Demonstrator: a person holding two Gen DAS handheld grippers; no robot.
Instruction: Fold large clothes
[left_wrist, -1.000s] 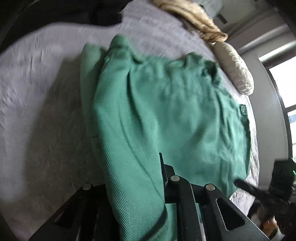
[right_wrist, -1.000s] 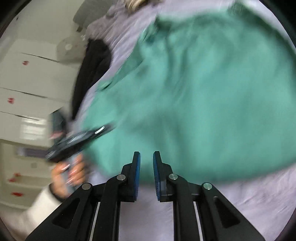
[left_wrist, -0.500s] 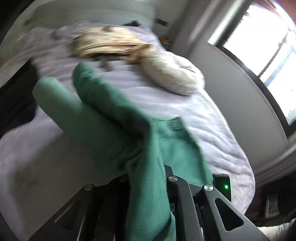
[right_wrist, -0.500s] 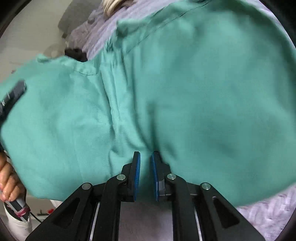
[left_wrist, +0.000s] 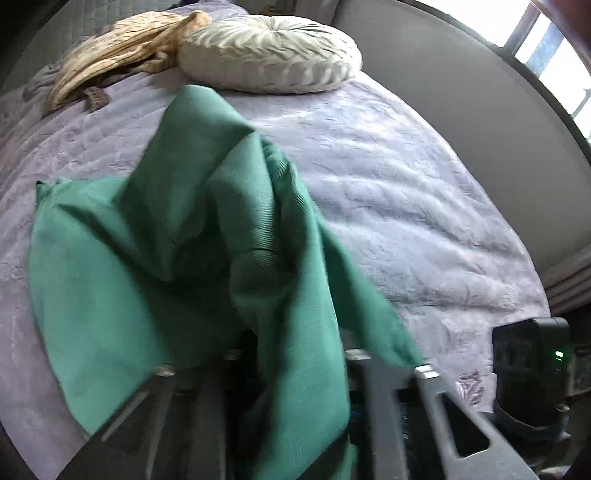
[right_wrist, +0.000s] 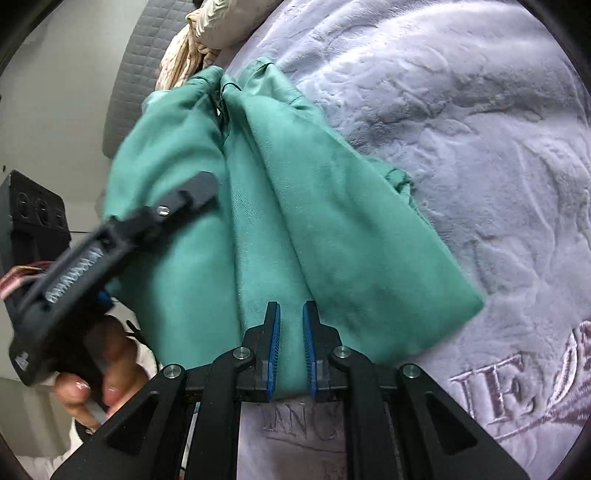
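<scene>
Your left tongs (left_wrist: 295, 369) are opening, with a thick fold of the green garment (left_wrist: 155, 266) hanging loosely between the jaws and draped over them. Your right tongs (right_wrist: 291, 332) stand narrow, the blue pads (right_wrist: 274, 343) close on either side of a strip of the same cloth at its near edge; it looks pinched, though the pads may not press hard.

The garment spreads forward from both tongs across the bed (left_wrist: 424, 206), bunched into soft ridges. It seems light and limp, a woven cloth that will sag and slide wherever it goes unsupported. Take it by a hem or corner, gathering both layers, not by the loose middle.

In the right view, your left hand (right_wrist: 107, 373) with its tool crosses the near-left part of the cloth. Beyond the garment, a round cushion (left_wrist: 269, 55) and a crumpled tan cloth (left_wrist: 122, 48) lie near the head of the bed, limiting space for laying it out.
</scene>
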